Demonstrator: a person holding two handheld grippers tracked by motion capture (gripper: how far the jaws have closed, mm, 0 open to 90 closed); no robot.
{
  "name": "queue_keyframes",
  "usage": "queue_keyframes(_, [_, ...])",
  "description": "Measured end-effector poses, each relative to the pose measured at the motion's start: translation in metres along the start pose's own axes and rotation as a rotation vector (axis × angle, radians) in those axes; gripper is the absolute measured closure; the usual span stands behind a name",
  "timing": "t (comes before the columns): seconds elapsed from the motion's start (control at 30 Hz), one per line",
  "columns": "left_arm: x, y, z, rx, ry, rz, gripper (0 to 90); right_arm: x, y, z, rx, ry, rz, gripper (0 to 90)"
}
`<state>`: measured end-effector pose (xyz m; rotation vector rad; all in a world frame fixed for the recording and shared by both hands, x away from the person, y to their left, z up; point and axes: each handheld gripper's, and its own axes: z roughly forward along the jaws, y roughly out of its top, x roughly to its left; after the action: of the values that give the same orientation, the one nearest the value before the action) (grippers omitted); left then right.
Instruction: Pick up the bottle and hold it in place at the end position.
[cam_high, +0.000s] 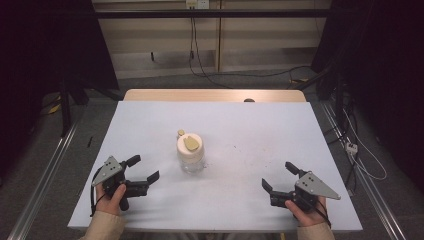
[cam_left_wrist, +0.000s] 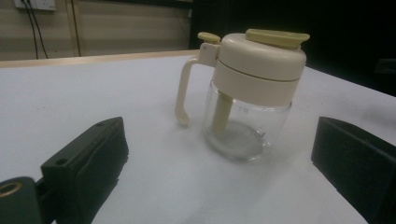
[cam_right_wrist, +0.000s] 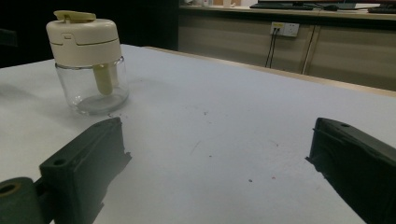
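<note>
Jar (cam_high: 190, 154) stood upright near the middle of the white table (cam_high: 250, 130), between our two grippers and a little farther from us than either. It had a clear glass body, a cream lid (cam_left_wrist: 260, 63) with a yellowish flap on top, and a cream handle (cam_left_wrist: 186, 95) on its side; in the high view that handle side pointed away from us. A pale stem hung down inside the glass from the lid. We held the left gripper (cam_high: 140, 169) low over the table at the near left, its jaws spread wide with nothing between them, aimed toward the jar, which stood near but apart from it. In the left gripper view the jar sat just ahead between the two black jaws, untouched. We held the right gripper (cam_high: 280, 175) at the near right, well apart from the jar, jaws likewise spread wide and gripping nothing. In the right gripper view the jar stood off at the upper left, beyond the left jaw. Small dark specks dotted the table surface between the jar and the right gripper.
</note>
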<state>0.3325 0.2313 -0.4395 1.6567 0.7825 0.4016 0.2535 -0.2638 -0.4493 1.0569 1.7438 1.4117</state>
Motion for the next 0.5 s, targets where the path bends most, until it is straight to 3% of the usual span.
queue_keyframes(0.5, [-0.0064,0.0059,0.0092,-0.009,-0.031,-0.011,3.2,-0.0001,0.0005,-0.0002,-0.006,0.009,-0.006,3.1])
